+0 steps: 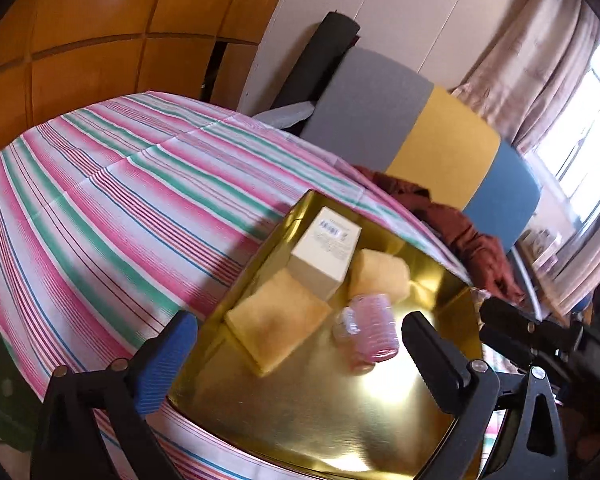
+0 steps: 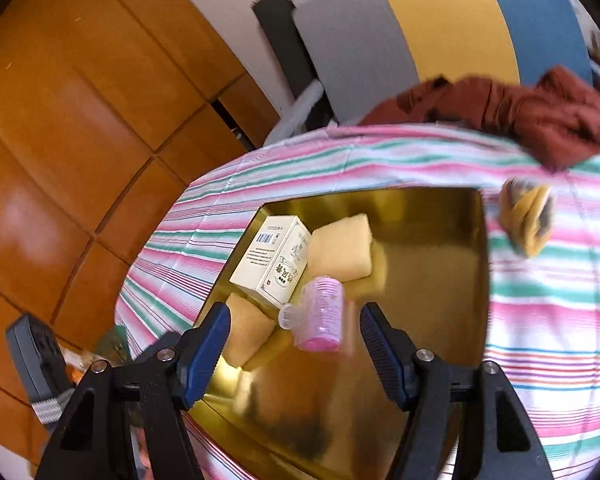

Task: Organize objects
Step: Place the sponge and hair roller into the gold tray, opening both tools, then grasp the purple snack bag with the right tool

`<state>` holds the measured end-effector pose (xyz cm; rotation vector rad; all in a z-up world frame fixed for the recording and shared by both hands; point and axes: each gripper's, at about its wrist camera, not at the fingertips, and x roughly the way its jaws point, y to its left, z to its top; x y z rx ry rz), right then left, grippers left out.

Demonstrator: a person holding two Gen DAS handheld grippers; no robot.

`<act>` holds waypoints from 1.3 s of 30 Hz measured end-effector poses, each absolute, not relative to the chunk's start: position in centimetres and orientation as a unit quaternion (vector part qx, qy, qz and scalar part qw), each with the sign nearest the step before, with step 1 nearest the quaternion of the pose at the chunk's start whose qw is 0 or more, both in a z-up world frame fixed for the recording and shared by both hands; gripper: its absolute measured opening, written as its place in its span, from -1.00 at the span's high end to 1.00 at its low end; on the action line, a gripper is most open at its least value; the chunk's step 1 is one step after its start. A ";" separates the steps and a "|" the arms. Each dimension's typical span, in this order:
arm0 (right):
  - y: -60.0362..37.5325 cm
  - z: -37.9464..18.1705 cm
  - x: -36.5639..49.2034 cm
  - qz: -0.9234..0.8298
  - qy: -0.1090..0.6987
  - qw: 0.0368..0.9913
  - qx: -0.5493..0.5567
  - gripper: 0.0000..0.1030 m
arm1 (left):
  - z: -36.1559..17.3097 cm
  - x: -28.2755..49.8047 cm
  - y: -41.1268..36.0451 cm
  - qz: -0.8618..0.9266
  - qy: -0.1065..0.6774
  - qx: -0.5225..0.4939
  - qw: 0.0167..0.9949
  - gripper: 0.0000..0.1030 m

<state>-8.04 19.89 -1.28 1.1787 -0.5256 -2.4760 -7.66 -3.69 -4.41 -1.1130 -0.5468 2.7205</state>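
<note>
One gold tray (image 1: 380,420) sits on the striped tablecloth (image 1: 100,200), and it holds four things: two yellow sponges, one cream carton and one pink hair roller. From the left wrist view, left to right, come the flat yellow sponge (image 1: 276,322), the cream carton (image 1: 326,258) standing just behind it and touching it, the pink hair roller (image 1: 370,332) lying on its side, and the second yellow sponge (image 1: 380,276) behind the roller. The roller is ribbed and translucent, with a clear clip at its left end. The tray's near half is bare gold, and its right edge lies close to the table's edge. One yellow-and-grey bundle (image 2: 526,220) lies outside the tray, on the cloth to its right.

The left gripper (image 1: 300,356) has its jaws spread wide over the tray, holding nothing. The right gripper (image 2: 294,344) likewise stands apart, the roller between its fingers but untouched.
</note>
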 end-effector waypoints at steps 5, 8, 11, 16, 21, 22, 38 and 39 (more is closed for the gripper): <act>20.7 -0.2 -5.8 -0.894 -0.146 0.163 0.391 -0.32 | -3.8 -6.3 -1.8 0.913 -0.168 -0.361 0.095 -0.99; 21.6 -0.1 -4.6 -0.901 -0.134 0.151 0.385 -0.32 | -3.8 -5.5 -0.6 0.912 -0.165 -0.361 0.104 -0.99; 22.9 -0.2 -3.6 -0.902 -0.134 0.142 0.385 -0.32 | -3.7 -4.9 0.7 0.910 -0.157 -0.364 0.117 -0.99; 25.9 -0.6 -1.6 -0.907 -0.137 0.112 0.382 -0.33 | -3.2 -3.7 3.4 0.911 -0.138 -0.361 0.143 -0.99; 29.7 -1.7 0.7 -0.908 -0.151 0.077 0.384 -0.32 | -2.9 -2.3 6.4 0.909 -0.106 -0.361 0.179 -0.99; 30.4 -1.9 1.1 -0.907 -0.154 0.072 0.385 -0.32 | -2.9 -2.0 7.1 0.908 -0.100 -0.362 0.187 -0.99; 44.6 -7.2 9.7 -0.894 -0.166 -0.065 0.411 -0.32 | -3.0 1.5 16.2 0.878 -0.025 -0.379 0.291 -0.99; 45.3 -7.4 10.2 -0.893 -0.165 -0.075 0.411 -0.32 | -3.0 1.7 16.8 0.875 -0.021 -0.381 0.299 -0.99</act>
